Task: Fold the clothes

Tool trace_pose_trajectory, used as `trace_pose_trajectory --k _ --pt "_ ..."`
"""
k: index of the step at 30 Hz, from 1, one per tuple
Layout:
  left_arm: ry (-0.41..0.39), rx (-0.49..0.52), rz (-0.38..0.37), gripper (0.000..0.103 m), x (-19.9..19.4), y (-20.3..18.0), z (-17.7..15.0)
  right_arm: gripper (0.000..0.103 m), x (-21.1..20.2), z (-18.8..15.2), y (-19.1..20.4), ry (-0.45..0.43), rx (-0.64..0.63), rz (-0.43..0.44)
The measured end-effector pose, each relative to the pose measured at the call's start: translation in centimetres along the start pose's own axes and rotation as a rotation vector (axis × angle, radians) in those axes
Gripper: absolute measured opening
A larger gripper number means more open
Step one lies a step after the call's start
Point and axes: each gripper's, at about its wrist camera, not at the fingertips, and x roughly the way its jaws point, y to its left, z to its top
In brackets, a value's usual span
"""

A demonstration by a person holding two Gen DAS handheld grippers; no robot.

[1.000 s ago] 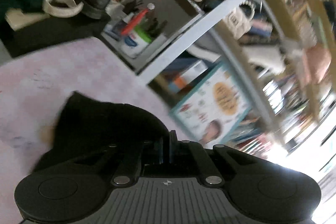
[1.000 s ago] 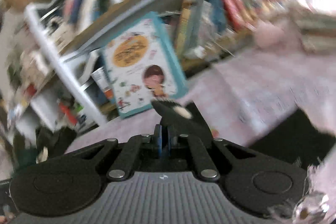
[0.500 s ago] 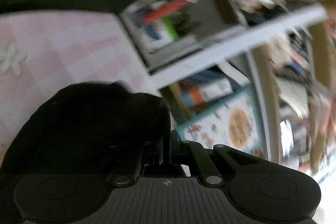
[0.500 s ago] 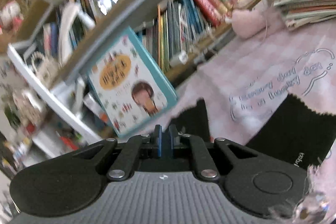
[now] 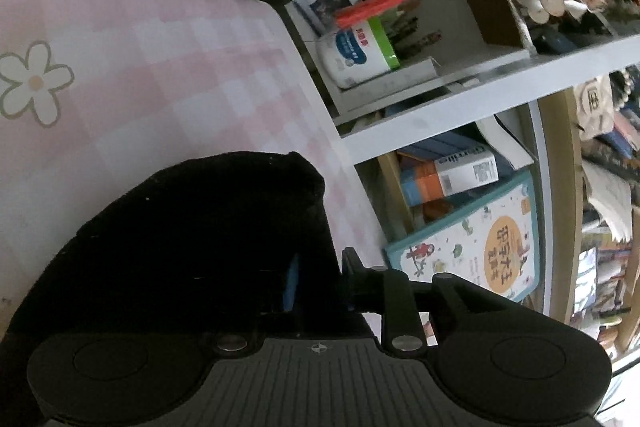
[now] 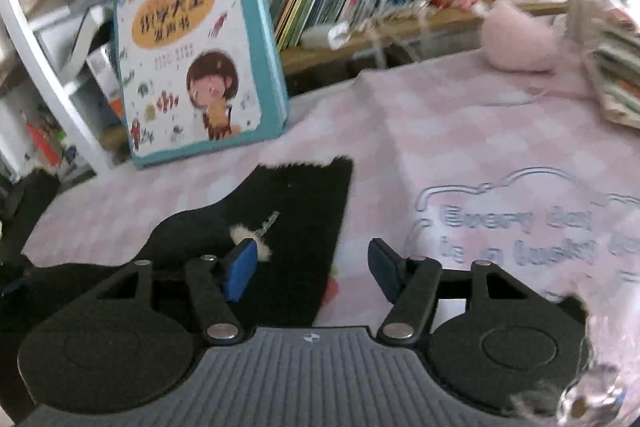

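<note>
My right gripper (image 6: 312,265) had its jaws opening, blue pads well apart and pressing on nothing, the black knitted garment (image 6: 280,227) lying flat on the pink checked tablecloth (image 6: 440,131) under its left pad. My left gripper (image 5: 320,283) was opening too; the garment's bunched black fabric (image 5: 200,235) draped over its left finger, lying between the parted jaws. A teal children's book (image 6: 196,47) stood beyond, leaning against the bookshelf (image 6: 360,39).

The black cloth (image 6: 288,227) is soft and fuzzy. It lies flat on the pink checked sheet in the lower middle of the right view, with a straight far edge. In the left view it (image 5: 192,247) bunches up at the lower left.
</note>
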Motion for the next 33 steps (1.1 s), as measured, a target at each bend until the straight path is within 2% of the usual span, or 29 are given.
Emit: trace_pose_trajectory --k 3,5,8,9,14,15,17,18,19,20,23,25,28,30,33 --pt "-0.003 0.003 -0.006 0.025 -0.2 0.2 -0.1 0.049 1.1 -0.1 1.0 0.034 -0.067 -0.011" --pt "-0.002 -0.001 -0.004 0.025 -0.1 0.1 -0.1 0.019 1.4 -0.2 1.8 0.039 -0.124 -0.035" --pt "0.0 0.004 0.002 0.025 0.1 -0.1 0.0 0.006 0.8 -0.4 2.0 0.015 -0.117 0.02" --pt "0.002 0.007 0.003 0.025 0.2 -0.1 0.0 0.005 -0.1 -0.6 2.0 -0.032 -0.1 0.019" --pt "0.016 0.048 0.013 0.028 0.3 -0.5 -0.1 0.006 -7.0 -2.3 1.8 -0.391 0.024 -0.121" --pt "0.018 0.054 0.015 0.03 0.3 -0.7 -0.1 0.006 -7.6 -2.6 1.2 -0.409 0.074 -0.154" --pt "0.028 0.073 0.005 0.046 0.3 -1.2 -0.2 0.012 -7.3 -3.0 -0.4 -0.358 0.153 -0.194" --pt "0.032 0.082 0.001 0.052 0.2 -1.5 -0.2 0.02 -7.0 -3.2 -1.3 -0.324 0.188 -0.212" --pt "0.041 0.095 -0.006 0.064 0.0 -1.8 -0.2 0.035 -6.8 -3.4 -2.1 -0.297 0.216 -0.234" --pt "0.048 0.112 -0.005 0.074 -0.3 -2.2 -0.3 0.042 -6.7 -3.5 -2.9 -0.279 0.237 -0.262" --pt "0.06 0.164 0.006 0.089 -1.6 -3.5 -0.4 0.046 -7.4 -4.1 -4.3 -0.283 0.278 -0.282" --pt "0.059 0.195 0.003 0.089 -2.8 -4.2 -0.5 0.048 -8.1 -4.4 -4.5 -0.302 0.282 -0.273" --pt "0.064 0.181 -0.114 0.089 -5.0 -4.4 -0.2 0.055 -8.7 -4.7 -3.5 -0.308 0.23 -0.215" --pt "0.035 0.188 -0.143 0.089 -6.8 -4.4 0.0 0.059 -8.5 -5.0 -1.8 -0.269 0.142 -0.146" --pt "-0.04 0.287 -0.048 0.089 -9.5 -4.7 -0.5 0.069 -8.2 -6.0 1.2 -0.201 0.002 -0.043"
